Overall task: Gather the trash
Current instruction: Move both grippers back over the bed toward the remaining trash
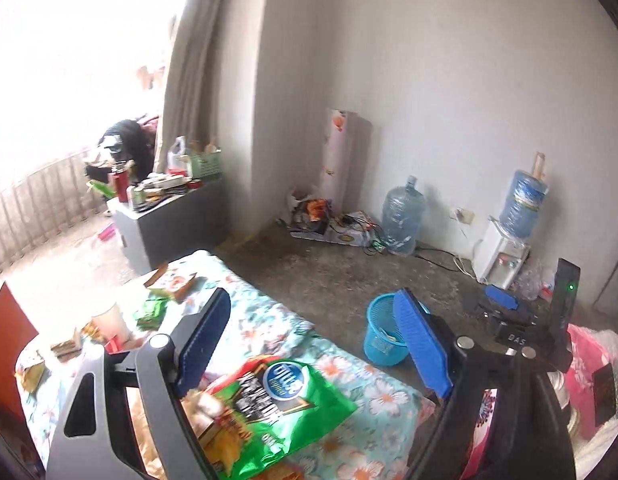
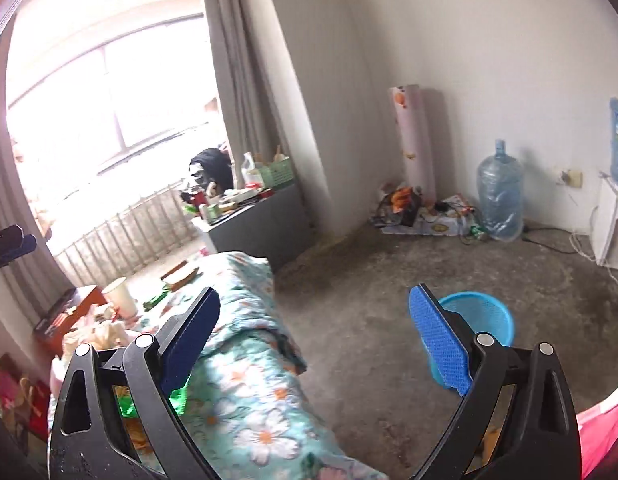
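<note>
Right now both grippers are empty w/ jaws spread wide. Left gripper (image 1: 313,344) sits just above the green chip bag (image 1: 277,412), which lies flat on the floral bed (image 1: 373,392), under and between its pads; neither pad touches it. Right gripper (image 2: 317,344) hangs out past the bed edge, nothing between its pads, the blue bin (image 2: 481,320) just behind its right pad on the floor.

Likely next step: grab that bag w/ the left. Drop straight down, pinch a raised fold or the crimped end, not the flat middle — foil slips and the bedding gives. Close slow, lift, check it hangs.

Further ahead of the left gripper, more trash on the bed: paper cup (image 1: 109,318), small green wrappers (image 1: 151,312), a torn carton (image 1: 177,282). Do these after, near ones first. Bin is forward-right of the left gripper, some scraps already inside; carry over the rim before letting go.
</note>
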The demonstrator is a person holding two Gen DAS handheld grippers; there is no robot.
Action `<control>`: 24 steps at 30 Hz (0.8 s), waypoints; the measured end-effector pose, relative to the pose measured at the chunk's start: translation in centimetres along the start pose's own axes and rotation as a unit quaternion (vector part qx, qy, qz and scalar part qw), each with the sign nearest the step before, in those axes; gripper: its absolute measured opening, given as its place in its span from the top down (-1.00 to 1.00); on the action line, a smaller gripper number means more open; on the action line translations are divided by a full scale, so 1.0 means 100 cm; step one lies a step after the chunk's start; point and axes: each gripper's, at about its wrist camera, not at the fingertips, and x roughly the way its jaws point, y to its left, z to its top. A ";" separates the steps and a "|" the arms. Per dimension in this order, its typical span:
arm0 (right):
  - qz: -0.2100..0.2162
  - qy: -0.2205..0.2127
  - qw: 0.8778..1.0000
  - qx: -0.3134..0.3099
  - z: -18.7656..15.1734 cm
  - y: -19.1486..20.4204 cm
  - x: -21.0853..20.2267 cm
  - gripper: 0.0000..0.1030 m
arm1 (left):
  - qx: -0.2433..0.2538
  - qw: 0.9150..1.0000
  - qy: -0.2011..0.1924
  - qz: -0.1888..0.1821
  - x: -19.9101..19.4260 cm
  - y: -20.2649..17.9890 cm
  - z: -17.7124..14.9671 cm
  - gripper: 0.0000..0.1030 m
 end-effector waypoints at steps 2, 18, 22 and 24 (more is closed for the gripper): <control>0.050 0.013 0.999 -0.010 -0.001 0.023 0.003 -0.77 | -0.044 0.998 -0.016 0.037 -0.032 0.037 -0.013 -0.58; 0.223 0.159 0.959 -0.071 -0.047 0.165 0.033 -0.66 | -0.303 0.940 0.003 0.159 -0.106 0.214 -0.170 -0.48; 0.227 0.177 0.954 -0.089 -0.059 0.189 0.033 -0.66 | -0.335 0.925 0.040 0.177 -0.086 0.236 -0.188 -0.48; 0.228 0.185 0.951 -0.095 -0.065 0.200 0.035 -0.66 | -0.337 0.919 0.058 0.198 -0.070 0.239 -0.190 -0.48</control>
